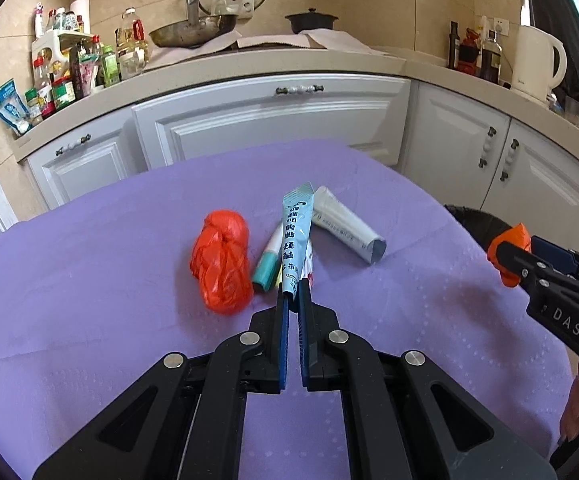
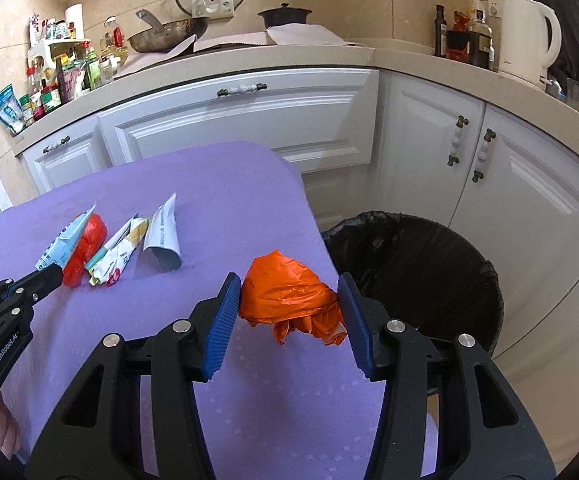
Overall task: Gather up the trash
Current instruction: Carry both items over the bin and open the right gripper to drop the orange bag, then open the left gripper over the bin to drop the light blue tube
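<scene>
- Trash lies in a small cluster on the purple cloth (image 1: pixel 89 280) covering the bench: a red plastic bag (image 1: pixel 220 260) balled up on the left, a teal-capped tube (image 1: pixel 268 264) beside it, and a grey-white tube (image 1: pixel 347 226) to the right, farther back.
- Left tongs (image 1: pixel 294 294) are clenched on the near end of a light blue sachet (image 1: pixel 298 236), which slants up and away over the teal-capped tube.
- From the right wrist view, a crumpled yellow-green wrapper (image 2: pixel 123 252) lies between the red bag and the grey-white tube.
- Right tongs (image 2: pixel 289 300) grip an orange plastic bag (image 2: pixel 289 300) between their blue pads (image 2: pixel 221 320), above the bench's right edge.
- Just right of the bench stands a bin lined with a black bag (image 2: pixel 417 272), its mouth open, near the orange bag.
- White cabinets (image 1: pixel 269 120) run behind, with a pan (image 1: pixel 193 30), bottles and a white kettle (image 1: pixel 535 64) on the worktop.
</scene>
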